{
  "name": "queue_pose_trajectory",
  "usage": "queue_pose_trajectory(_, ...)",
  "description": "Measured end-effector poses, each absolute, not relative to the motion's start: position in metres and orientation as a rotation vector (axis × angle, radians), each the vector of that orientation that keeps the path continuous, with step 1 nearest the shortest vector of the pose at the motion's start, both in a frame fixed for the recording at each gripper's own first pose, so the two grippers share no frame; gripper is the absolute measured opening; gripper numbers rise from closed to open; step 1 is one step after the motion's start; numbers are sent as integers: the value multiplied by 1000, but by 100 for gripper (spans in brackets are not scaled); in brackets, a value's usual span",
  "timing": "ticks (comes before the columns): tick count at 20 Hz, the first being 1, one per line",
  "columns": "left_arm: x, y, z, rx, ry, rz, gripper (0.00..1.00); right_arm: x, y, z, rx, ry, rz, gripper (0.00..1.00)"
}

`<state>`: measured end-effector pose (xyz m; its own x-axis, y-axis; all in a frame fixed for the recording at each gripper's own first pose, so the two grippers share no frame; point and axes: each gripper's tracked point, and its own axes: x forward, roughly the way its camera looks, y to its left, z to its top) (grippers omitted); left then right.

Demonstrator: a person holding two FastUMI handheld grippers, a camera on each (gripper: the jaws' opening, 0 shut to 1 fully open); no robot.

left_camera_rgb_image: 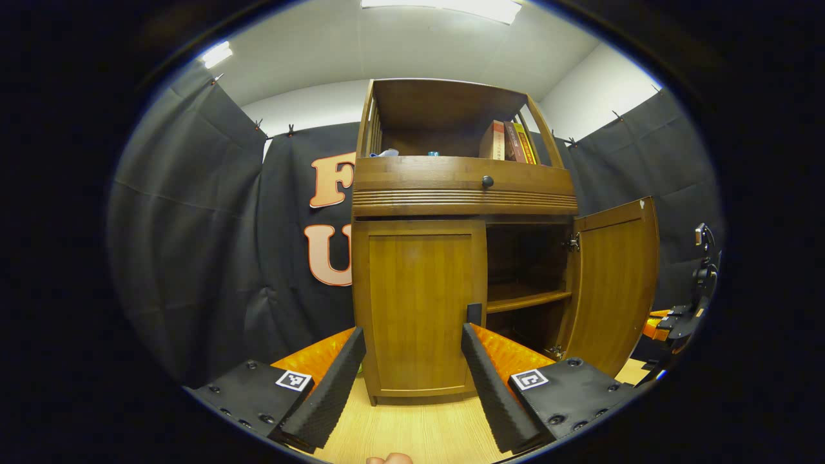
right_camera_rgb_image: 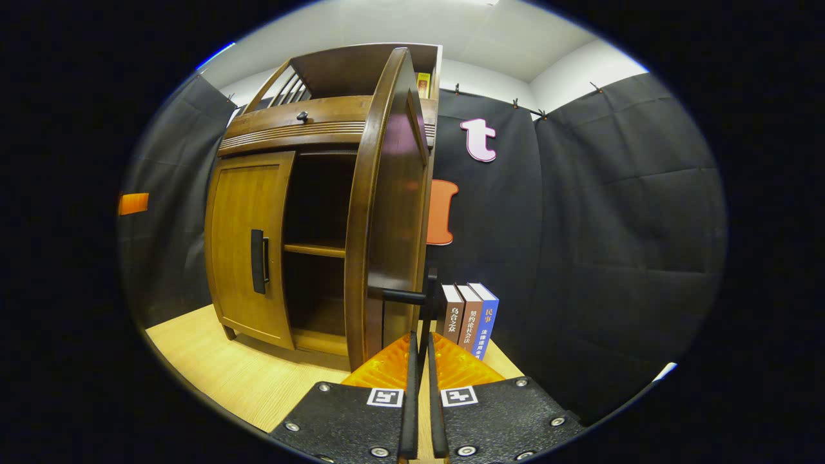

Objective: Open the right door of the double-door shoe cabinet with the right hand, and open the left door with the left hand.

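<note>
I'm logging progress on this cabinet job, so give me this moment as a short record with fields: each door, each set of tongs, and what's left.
right door: brown wooden right door swung wide open, shelf exposed
left door: brown wooden left door closed
right tongs: right tongs shut on the black bar handle of the right door
left tongs: left tongs open, in front of the left door, not touching it
left handle: black bar handle, not gripped
remaining: left door not yet opened
</note>
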<state>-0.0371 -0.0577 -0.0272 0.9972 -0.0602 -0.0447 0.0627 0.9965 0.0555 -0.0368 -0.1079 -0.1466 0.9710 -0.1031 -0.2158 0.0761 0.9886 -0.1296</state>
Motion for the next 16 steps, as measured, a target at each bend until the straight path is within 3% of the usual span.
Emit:
queue_pose_trajectory(13, -32, -107, -34, 76, 54, -97, 96, -53, -159, -141, -78, 199, -108, 6)
queue_pose_trajectory(14, -31, -111, -35, 76, 53, -100, 95, -55, -164, -140, -71, 199, -115, 17)
queue_pose_trajectory(15, -30, -114, -34, 74, 51, -104, 95, -57, -170, -138, -69, 195, -126, 17)
queue_pose_trajectory(16, -28, -117, -33, 74, 48, -106, 95, -58, -174, -137, -63, 190, -128, 1)
